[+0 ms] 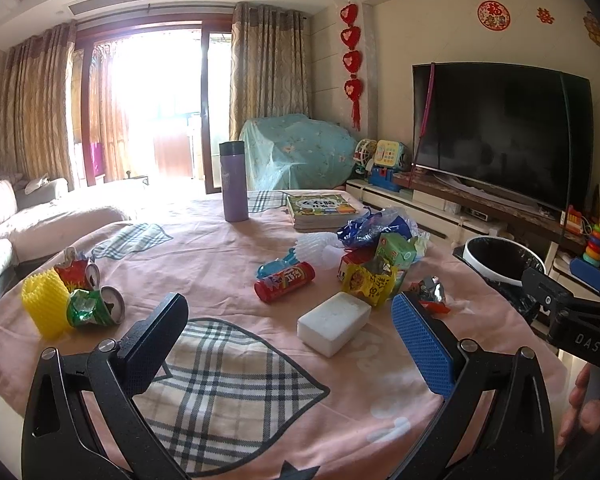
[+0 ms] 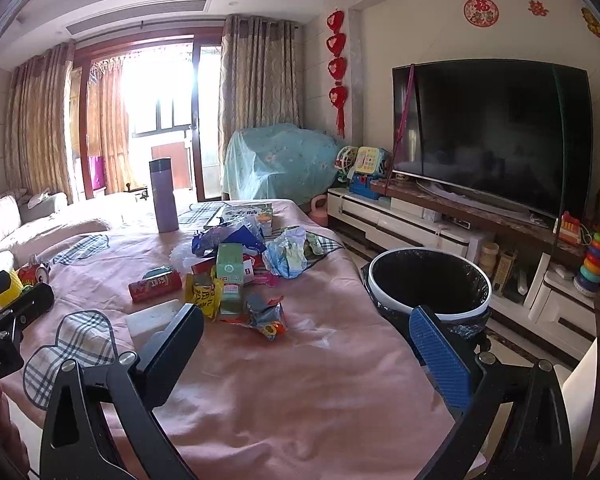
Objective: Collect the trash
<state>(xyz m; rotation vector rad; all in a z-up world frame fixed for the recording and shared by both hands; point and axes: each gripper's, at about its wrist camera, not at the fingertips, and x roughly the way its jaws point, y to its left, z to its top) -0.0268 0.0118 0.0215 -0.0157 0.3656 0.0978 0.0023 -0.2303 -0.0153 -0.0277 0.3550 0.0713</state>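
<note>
I am holding the left gripper (image 1: 288, 320) wide apart and empty over the table's near edge, with the white block (image 1: 334, 323) lying just ahead. I am keeping the right gripper (image 2: 306, 330) spread wide near the right edge, beside the bin (image 2: 430, 280). Wrappers (image 2: 236, 284) are cluttering the middle of the table (image 2: 300, 380).

Wrappers (image 2: 236, 280), cans (image 1: 96, 300), foam block (image 1: 334, 322) scattered on table (image 2: 300, 380); flask (image 1: 234, 182), books (image 1: 322, 210) at far end; bin (image 2: 430, 284) beside table's right edge.
</note>
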